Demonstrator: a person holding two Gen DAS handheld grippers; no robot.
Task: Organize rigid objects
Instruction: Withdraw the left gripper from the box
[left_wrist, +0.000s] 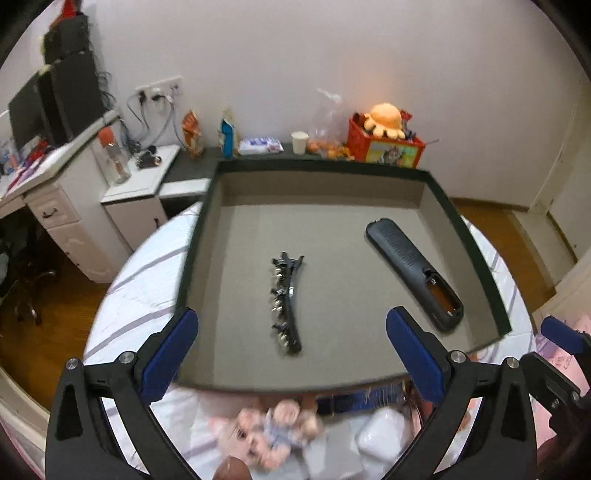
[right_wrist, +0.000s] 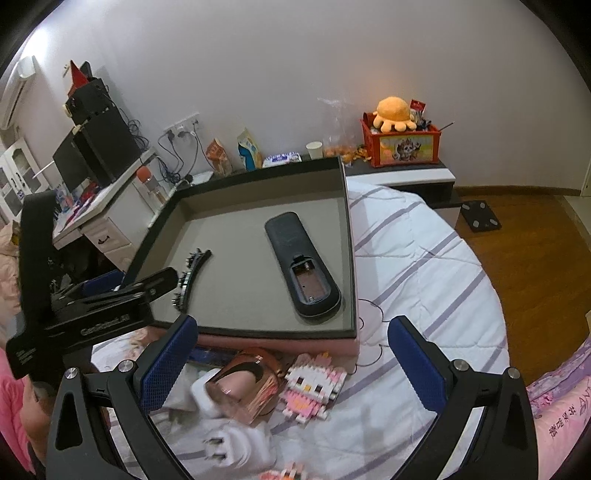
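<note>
The left tool (left_wrist: 291, 354) stands spread wide with nothing between its blue-padded fingers (left_wrist: 168, 354), hanging over the near edge of the shallow dark-rimmed tray with a grey cardboard floor (left_wrist: 332, 221); just below and ahead of it, on the tray floor, lies the long curved black hair clip studded with small stones (left_wrist: 287, 302), touching neither pad. To the clip's right, well apart from it, the dark grey remote control lying face down with its battery bay uncovered (left_wrist: 413, 269) rests slantwise near the tray's right wall. The right tool (right_wrist: 291, 362) is likewise released, its jaws wide and empty, poised over the white bedspread with lilac stripes (right_wrist: 424, 258) in front of the tray. Beneath it lie things not yet in the tray: a shiny rose-gold tape dispenser (right_wrist: 243, 387), a pink-and-white brick-built cat figure (right_wrist: 314, 384) just beside it, and a white plug charger (right_wrist: 225, 439) nearer the camera. In the right wrist view the left tool's black body covers the tray's near left corner and part of the clip. Behind the tray a red storage box holding an orange plush octopus (right_wrist: 402, 144) stands against the wall.
</note>
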